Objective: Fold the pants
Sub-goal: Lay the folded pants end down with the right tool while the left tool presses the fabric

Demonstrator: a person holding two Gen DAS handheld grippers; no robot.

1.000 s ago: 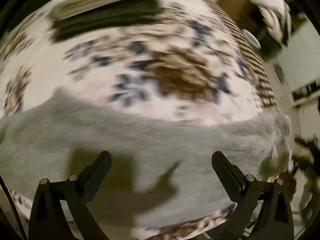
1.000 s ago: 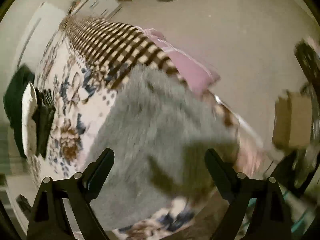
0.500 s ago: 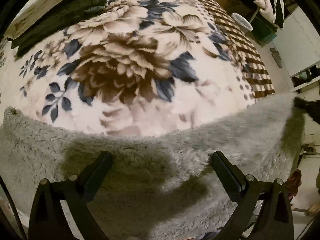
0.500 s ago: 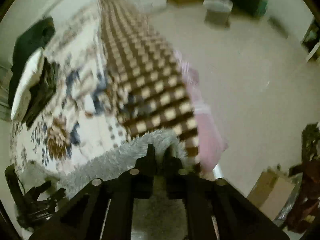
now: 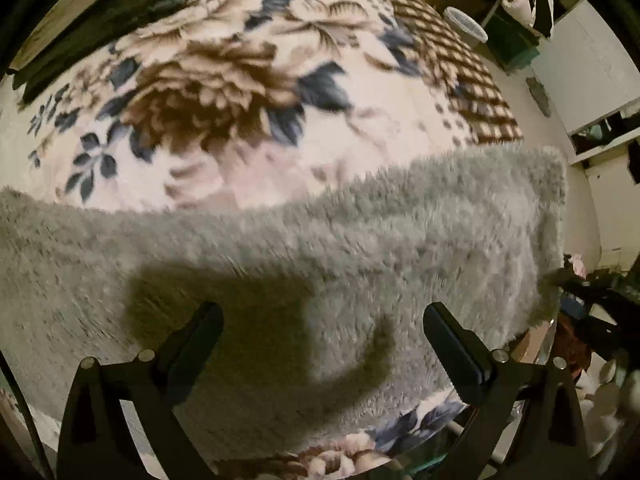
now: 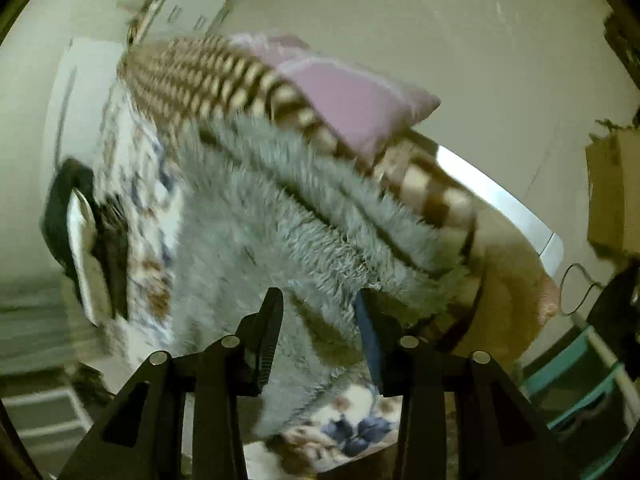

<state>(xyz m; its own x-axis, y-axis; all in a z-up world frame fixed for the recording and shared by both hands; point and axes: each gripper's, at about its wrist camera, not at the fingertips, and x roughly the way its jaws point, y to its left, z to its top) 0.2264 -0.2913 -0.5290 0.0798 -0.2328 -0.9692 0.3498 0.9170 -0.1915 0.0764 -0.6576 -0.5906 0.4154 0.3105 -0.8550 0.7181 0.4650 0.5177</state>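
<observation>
Subject: grey fleece pants (image 5: 280,264), lying on a bed under a floral blanket (image 5: 224,92).

Left tool (image 5: 322,338): fingers spread wide, nothing between them. It hangs above the garment, whose pile fills the view directly under and ahead of the fingertips. The tool's shadow falls on the fabric just ahead of the fingers. Whether the tips touch the cloth cannot be determined.

Right tool (image 6: 320,320): fingers partly apart, with a moderate gap. Grey fleece shows in that gap and against both fingers. No pinch is evident; the fabric appears to lie behind the fingers, not clamped between them, though motion blur limits certainty.

Governing relation: from the left tool the pants run as a long band crosswise, its long axis left to right, with the end of the band far off to the right, near the bed edge. From the right tool, a doubled layer of fleece (image 6: 352,216) lies immediately ahead and slightly right, with a fold ridge running away up the view.

Assessment: the right tool is the nearer to that garment end and is better placed to take it. Any fold across the long axis would need the left tool to hold or lift the span beneath it.

Beyond the right tool: a pink pillow (image 6: 352,92) at the bed edge, and a stack of folded clothes (image 6: 86,236) to the far left.
</observation>
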